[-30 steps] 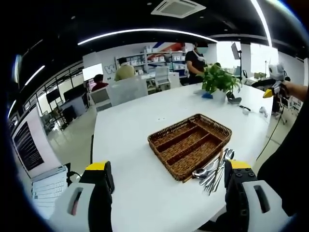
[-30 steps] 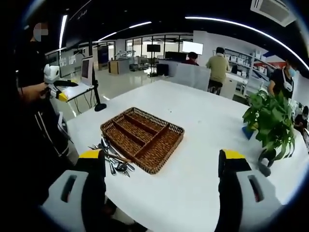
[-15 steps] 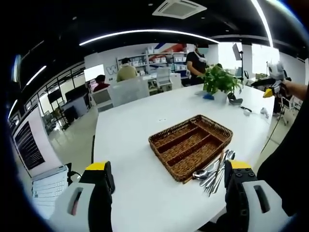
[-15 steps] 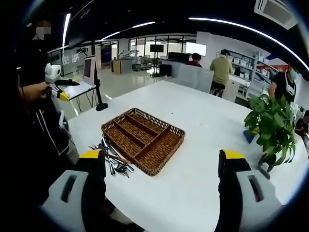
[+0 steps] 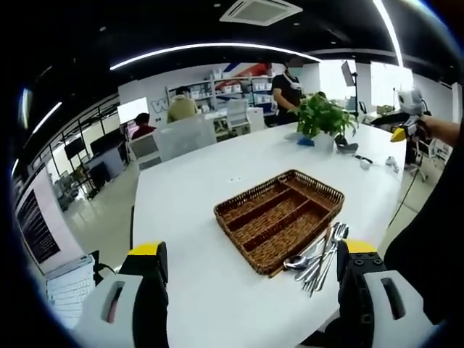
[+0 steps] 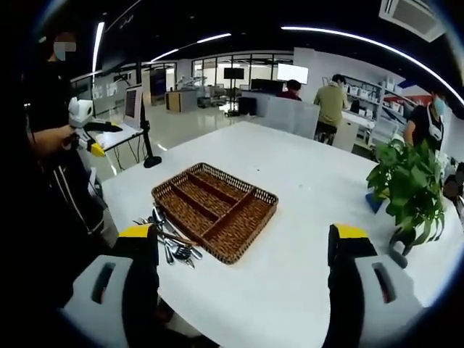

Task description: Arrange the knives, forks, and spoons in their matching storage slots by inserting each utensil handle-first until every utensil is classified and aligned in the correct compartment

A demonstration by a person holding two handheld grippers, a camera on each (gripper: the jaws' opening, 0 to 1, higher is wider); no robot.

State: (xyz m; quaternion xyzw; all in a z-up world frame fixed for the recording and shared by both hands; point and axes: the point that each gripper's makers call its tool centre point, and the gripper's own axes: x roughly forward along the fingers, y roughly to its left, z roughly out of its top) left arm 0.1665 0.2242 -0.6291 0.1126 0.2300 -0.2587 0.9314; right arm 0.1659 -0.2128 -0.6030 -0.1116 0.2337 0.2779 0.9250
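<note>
— White table (image 6: 304, 217) in an open office; where's the cutlery?

— Heaped just beside the basket (image 5: 279, 217), touching its edge — cutlery (image 5: 319, 254) loose, all slots bare.

— Grippers?

— Left gripper (image 5: 250, 290) and right gripper (image 6: 246, 279) both wide open, holding nothing.

— Handling?

— Probably stiff, slick metal — pinch one piece mid-handle, clear of the tangle.

No readable text, labels, brands or numbers. Far wall lettering (image 5: 172, 106) partly hidden behind people, illegible. Dark screen (image 5: 32, 226) at left shows lines of text too small to read.
</note>
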